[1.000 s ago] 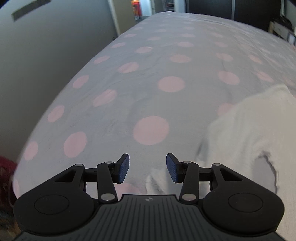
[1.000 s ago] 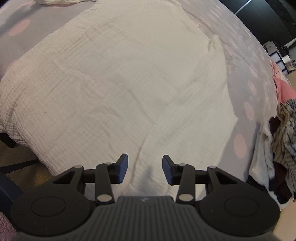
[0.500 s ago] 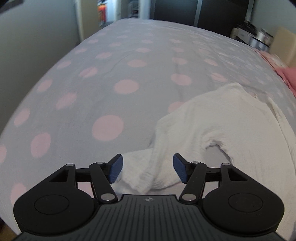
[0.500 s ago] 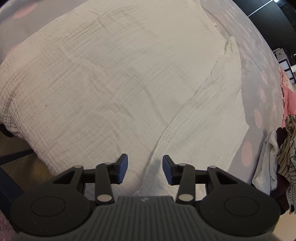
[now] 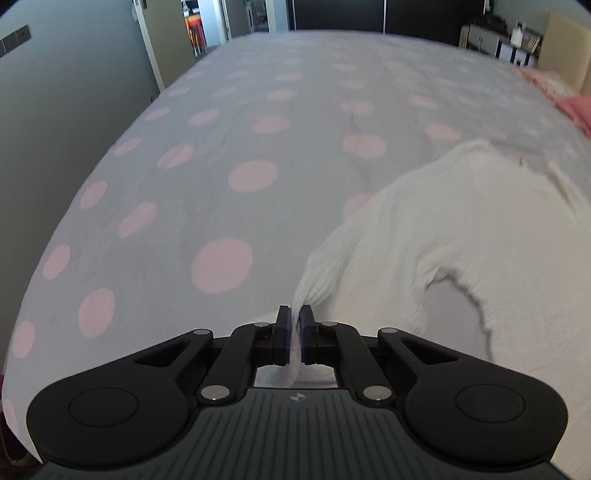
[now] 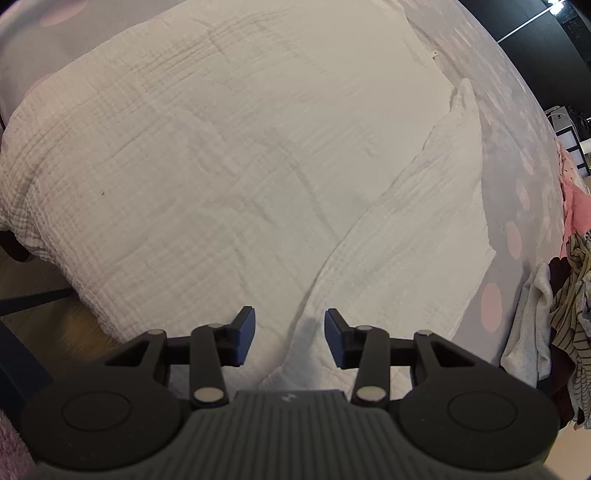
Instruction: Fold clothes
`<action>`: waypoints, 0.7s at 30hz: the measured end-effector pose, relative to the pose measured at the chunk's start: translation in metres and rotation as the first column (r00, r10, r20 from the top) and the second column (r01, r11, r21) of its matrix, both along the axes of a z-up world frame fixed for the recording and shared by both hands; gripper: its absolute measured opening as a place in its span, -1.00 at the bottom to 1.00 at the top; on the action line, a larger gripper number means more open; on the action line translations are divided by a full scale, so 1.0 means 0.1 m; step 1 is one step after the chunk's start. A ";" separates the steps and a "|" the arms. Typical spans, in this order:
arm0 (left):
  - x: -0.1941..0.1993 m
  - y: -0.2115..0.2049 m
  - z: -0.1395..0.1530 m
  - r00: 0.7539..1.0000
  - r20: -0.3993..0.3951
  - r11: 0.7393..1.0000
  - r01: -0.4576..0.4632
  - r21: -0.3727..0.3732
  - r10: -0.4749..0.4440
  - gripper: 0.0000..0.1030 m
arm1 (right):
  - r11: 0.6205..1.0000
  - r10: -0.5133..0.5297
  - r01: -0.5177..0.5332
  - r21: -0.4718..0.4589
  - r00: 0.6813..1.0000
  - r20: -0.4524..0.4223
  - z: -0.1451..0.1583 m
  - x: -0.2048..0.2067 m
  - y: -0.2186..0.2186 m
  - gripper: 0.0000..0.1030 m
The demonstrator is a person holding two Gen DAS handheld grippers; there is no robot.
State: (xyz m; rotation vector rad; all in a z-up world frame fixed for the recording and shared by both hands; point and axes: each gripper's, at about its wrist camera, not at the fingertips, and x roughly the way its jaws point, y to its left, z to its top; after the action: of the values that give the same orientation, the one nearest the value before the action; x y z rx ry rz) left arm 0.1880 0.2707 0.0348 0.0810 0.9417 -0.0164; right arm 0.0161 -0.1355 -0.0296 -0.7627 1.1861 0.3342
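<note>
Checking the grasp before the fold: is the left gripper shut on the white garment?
Shut on it: the left gripper pinches a bunched edge of the white garment between its pads.

Black tongs (image 5: 295, 334), blue pads (image 6: 246, 334)

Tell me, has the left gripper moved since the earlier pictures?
Yes. The left gripper moved rightward off the dotted bedsheet onto the white garment and shut on its edge.

A bedroom in a home: a wide bed (image 5: 221, 155) under a grey sheet with pink dots fills the view, a heap of mixed clothes (image 6: 565, 302) lies at its edge, and an open doorway (image 5: 207, 26) and storage shelves (image 5: 491, 40) stand behind it.
</note>
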 end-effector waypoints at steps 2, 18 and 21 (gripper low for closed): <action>-0.09 -0.10 0.18 0.999 0.035 0.999 0.035 -0.018 -0.034 -0.96 | 1.000 0.006 -0.006 -0.002 1.000 0.001 0.00 -0.01 0.01 -0.12; -1.14 -1.62 0.46 0.813 0.028 0.813 0.582 -0.016 -0.582 -0.97 | 1.000 0.021 -0.021 -0.004 1.000 0.005 -0.01 -0.06 0.01 -0.12; -1.25 -1.85 0.24 0.765 -0.031 0.766 0.643 -0.029 -0.643 -0.97 | 1.000 0.021 -0.021 -0.004 1.000 0.007 0.00 -0.07 0.01 -0.12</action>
State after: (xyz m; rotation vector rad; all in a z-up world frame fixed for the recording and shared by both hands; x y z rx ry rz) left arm 0.0634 0.0859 0.0589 0.3920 0.9140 -0.6731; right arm 0.0089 -0.1350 -0.0299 -0.7793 1.1731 0.3468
